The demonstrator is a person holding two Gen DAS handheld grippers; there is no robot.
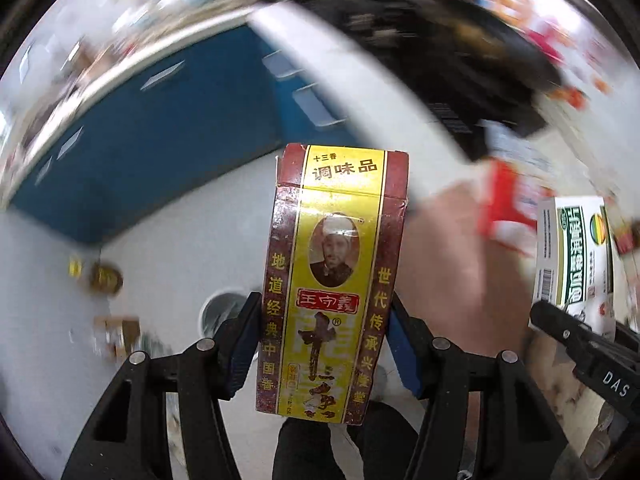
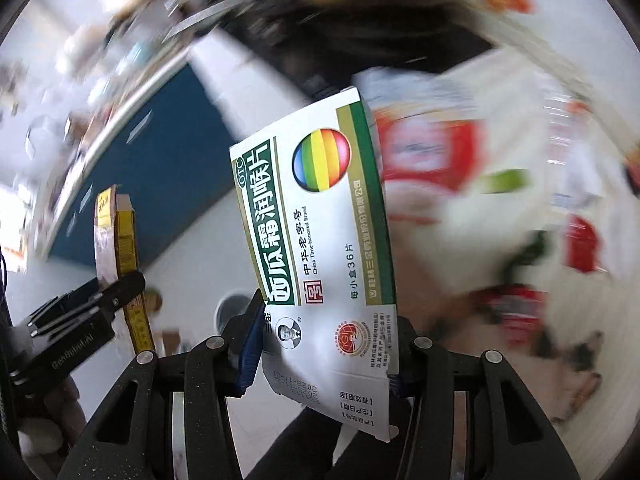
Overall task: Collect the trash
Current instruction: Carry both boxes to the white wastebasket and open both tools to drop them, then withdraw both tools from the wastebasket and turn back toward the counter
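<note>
- Left tongs (image 1: 324, 344) are clamped on the spice box (image 1: 334, 280), blue pads pressed against its two long sides low down; the box stands upright in the centre of the left wrist view, yellow panel facing the camera.
- Right tongs (image 2: 324, 344) are clamped on the medicine box (image 2: 320, 232), which fills the middle of the right wrist view, tilted a little to the left, its torn end flap hanging at the bottom.
- Each box shows up in the other camera too: the medicine box at the right edge of the left view, the spice box edge-on at centre left of the right view, so the two hands travel side by side.
- Background is smeared: a blue cabinet front (image 1: 152, 128) upper left, pale floor (image 1: 60, 340) below, red wrappers (image 2: 436, 152) blurred to the right.
- Handling, as I judge it: both are thin cardboard, light, probably near empty, and will crush if squeezed hard.
- Best hold is across the narrow sides near one end, as now; the medicine box's loose flap gives no purchase.
- No bin that I can name for certain.
</note>
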